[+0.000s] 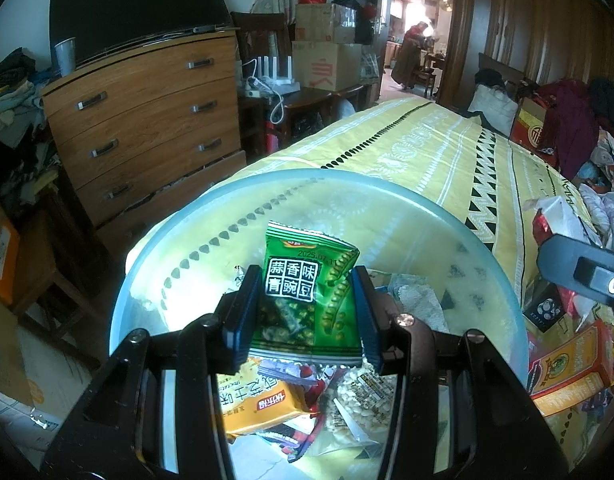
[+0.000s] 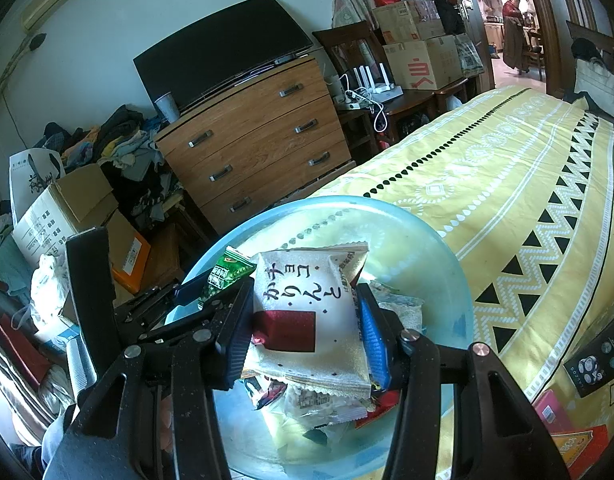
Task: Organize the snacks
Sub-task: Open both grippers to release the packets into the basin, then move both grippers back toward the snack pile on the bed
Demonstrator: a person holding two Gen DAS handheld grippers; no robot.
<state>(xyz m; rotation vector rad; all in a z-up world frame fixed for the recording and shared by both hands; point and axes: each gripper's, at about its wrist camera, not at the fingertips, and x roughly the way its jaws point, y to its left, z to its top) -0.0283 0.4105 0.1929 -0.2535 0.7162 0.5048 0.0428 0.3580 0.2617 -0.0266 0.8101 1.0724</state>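
Note:
A clear round plastic bowl (image 1: pixel 407 200) stands on the yellow bedspread and holds several snack packets. My left gripper (image 1: pixel 305 312) is shut on a green pea snack packet (image 1: pixel 307 280) and holds it upright above the bowl. My right gripper (image 2: pixel 307 328) is shut on a white packet with a red square (image 2: pixel 307 312) and holds it over the same bowl (image 2: pixel 427 248). In the right wrist view the green packet (image 2: pixel 227 274) and the left gripper show just to the left. An orange packet (image 1: pixel 263 400) and a rice cracker bag (image 1: pixel 363 404) lie in the bowl.
The yellow patterned bed (image 1: pixel 447 152) stretches away ahead. An orange box (image 1: pixel 571 368) and other snacks lie to the right on the bed. A wooden dresser (image 1: pixel 147 120) with a TV stands left, with cardboard boxes (image 2: pixel 67 208) and clothes around it.

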